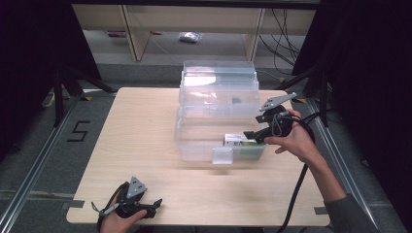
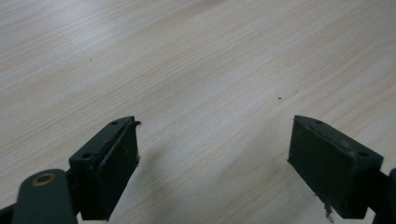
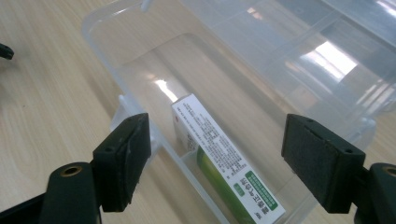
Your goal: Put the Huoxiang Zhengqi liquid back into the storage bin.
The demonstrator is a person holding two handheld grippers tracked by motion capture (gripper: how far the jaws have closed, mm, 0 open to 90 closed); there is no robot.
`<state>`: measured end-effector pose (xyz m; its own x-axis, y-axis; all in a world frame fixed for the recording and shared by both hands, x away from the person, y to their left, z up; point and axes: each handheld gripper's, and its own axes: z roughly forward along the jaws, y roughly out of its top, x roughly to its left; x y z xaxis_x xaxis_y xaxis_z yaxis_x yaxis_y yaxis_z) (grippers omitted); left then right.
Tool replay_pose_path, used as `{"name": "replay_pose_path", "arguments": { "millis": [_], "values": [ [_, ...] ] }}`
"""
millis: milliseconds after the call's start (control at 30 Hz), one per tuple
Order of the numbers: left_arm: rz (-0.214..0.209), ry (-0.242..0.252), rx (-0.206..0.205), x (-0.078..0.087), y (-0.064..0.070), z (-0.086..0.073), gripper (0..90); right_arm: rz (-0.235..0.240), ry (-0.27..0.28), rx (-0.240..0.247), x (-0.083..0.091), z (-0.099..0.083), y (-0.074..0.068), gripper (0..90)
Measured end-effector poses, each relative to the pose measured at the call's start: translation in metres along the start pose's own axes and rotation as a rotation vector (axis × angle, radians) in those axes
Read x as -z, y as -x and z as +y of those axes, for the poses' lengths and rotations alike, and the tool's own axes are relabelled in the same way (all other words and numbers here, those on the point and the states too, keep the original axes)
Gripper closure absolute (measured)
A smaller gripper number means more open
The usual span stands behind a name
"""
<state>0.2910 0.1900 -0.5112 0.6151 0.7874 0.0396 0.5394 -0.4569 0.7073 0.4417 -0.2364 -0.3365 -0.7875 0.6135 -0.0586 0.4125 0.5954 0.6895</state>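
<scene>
A clear plastic storage box (image 1: 194, 138) stands open on the wooden table, its lid (image 1: 218, 80) tipped up behind it. Inside, at the front right, lies a white and green carton (image 1: 240, 141), also seen in the right gripper view as a long printed carton (image 3: 224, 161) against the box wall (image 3: 116, 74). My right gripper (image 1: 250, 134) hovers just above that carton, open, nothing between its jaws; the same gripper (image 3: 215, 154) frames the carton from above. My left gripper (image 1: 155, 206) rests at the table's front left, open over bare wood (image 2: 210, 70).
The wooden table (image 1: 141, 126) has free room left of the box and along the front. A small clear latch tab (image 1: 222, 156) sticks out from the box's front wall. Dark stands and cables flank the table; shelving stands behind.
</scene>
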Motion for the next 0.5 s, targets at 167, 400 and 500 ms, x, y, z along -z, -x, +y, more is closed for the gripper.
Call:
{"name": "replay_pose_path", "arguments": {
  "millis": [167,400,500],
  "values": [
    [-0.001,0.0,0.005,0.0,0.0,0.0,15.4,-0.028,0.025,-0.013,0.006,-0.008,-0.006,25.5],
    [-0.001,0.001,0.013,0.0,0.0,0.0,15.4,-0.04,0.034,-0.029,0.007,-0.016,-0.011,25.3],
    [0.0,0.0,0.014,0.001,0.0,0.0,15.5,-0.029,0.029,-0.03,0.007,-0.02,-0.011,25.2]
  ]
}}
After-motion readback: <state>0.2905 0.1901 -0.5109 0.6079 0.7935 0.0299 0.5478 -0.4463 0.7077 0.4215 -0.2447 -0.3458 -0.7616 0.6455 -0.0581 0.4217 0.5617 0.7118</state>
